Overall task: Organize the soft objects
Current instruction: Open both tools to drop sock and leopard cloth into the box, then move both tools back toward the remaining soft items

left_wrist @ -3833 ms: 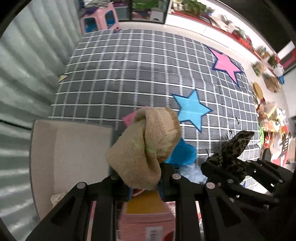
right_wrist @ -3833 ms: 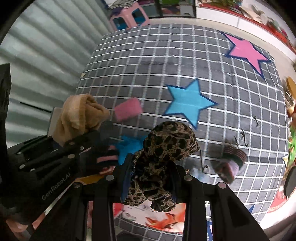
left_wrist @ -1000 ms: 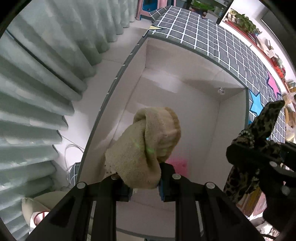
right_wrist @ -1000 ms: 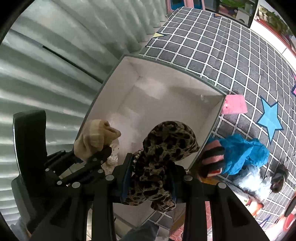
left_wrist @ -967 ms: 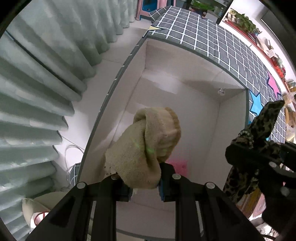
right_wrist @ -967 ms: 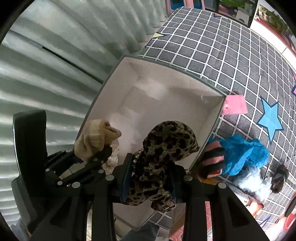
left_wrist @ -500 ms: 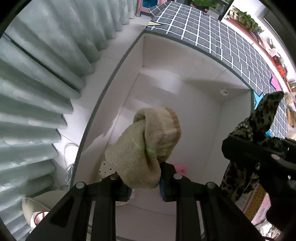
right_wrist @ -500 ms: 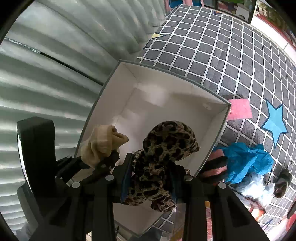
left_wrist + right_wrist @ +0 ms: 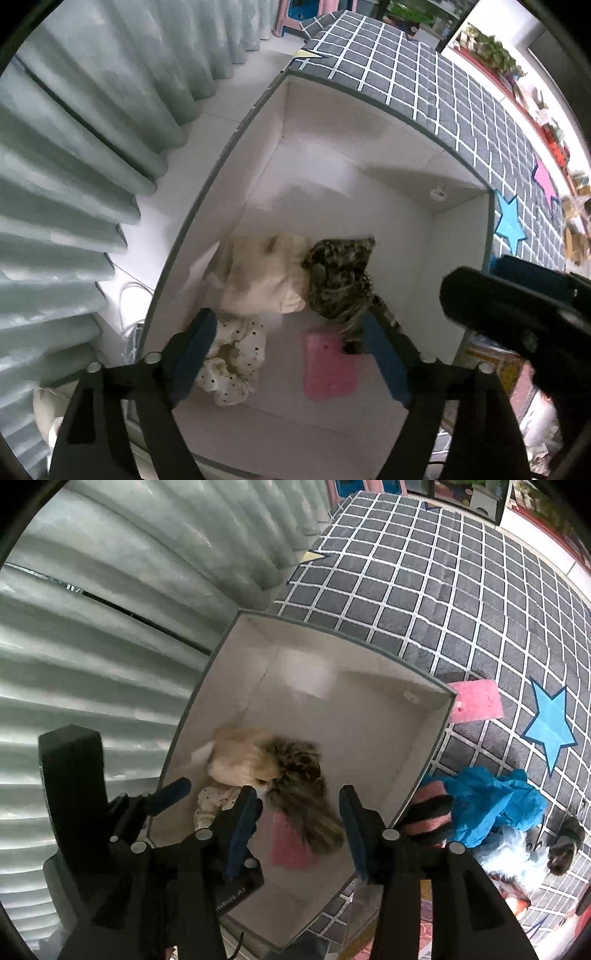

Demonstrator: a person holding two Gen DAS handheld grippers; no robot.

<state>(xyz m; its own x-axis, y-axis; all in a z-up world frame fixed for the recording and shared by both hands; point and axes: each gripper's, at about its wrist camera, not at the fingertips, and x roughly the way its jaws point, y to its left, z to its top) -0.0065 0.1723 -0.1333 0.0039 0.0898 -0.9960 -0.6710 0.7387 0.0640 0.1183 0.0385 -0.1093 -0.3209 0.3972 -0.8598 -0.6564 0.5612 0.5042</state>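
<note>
Both tongs wide and empty above the box; two soft items blurred inside it, apparently mid-drop.

Left tongs [image 9: 288, 354] stand spread wide over the white box [image 9: 461, 258], nothing between the blue pads; right tongs [image 9: 297, 823] likewise wide, hovering above the same opening. Beige sock [image 9: 262, 273] and leopard-print cloth [image 9: 340, 277] appear motion-blurred just beside each other inside the box, over a dotted white scrunchie [image 9: 232, 358] and a pink sponge [image 9: 328, 369]. Risk, as judged: the leopard cloth's trailing end passes close to the right tongs' pads and could snag, or drape over the near wall. The two tongs sit near each other; a careless withdrawal could knock them together or tip the box rim. On the checked rug [image 9: 443, 572], the second pink sponge [image 9: 478, 700], blue cloth [image 9: 495, 801] and striped sock [image 9: 428, 808] lie unsorted beside the box.
</note>
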